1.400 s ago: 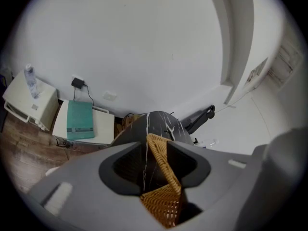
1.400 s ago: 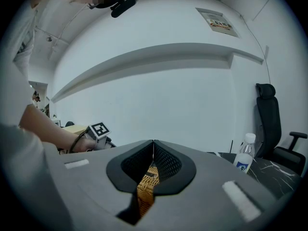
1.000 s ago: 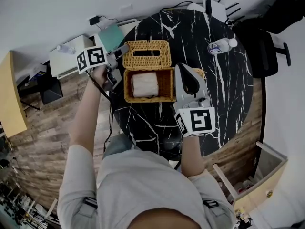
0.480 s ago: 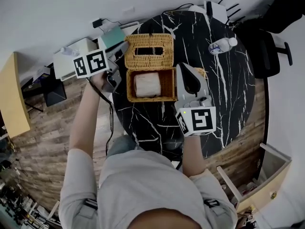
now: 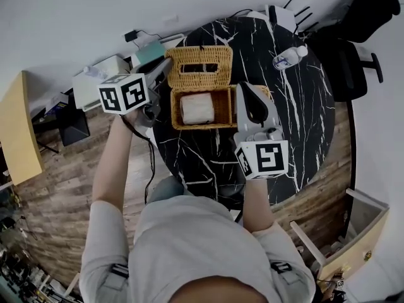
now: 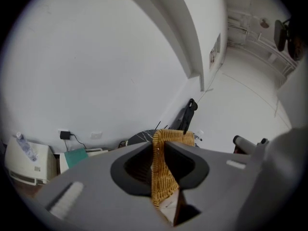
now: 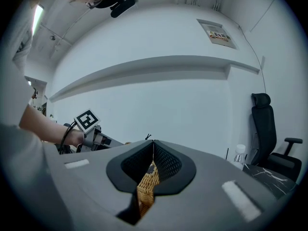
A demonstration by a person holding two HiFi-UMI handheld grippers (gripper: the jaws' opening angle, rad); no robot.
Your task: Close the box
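An open wicker box stands on the black marble table with a white tissue pack inside. Its slotted wicker lid lies folded back behind it. My left gripper is at the lid's left edge. In the left gripper view its jaws are closing, and the lid's edge is pinched between the left gripper's pads. My right gripper is shut on the box's right wall. In the right gripper view a strip of that wall shows between the right gripper's jaws.
A water bottle lies at the table's far right, with a black office chair beyond it. A white device and a teal item sit left of the table. A wooden cabinet stands at the lower right.
My left gripper has moved in onto the lid's left edge. The right gripper has stayed on the box's right wall, and the lid still lies folded back.
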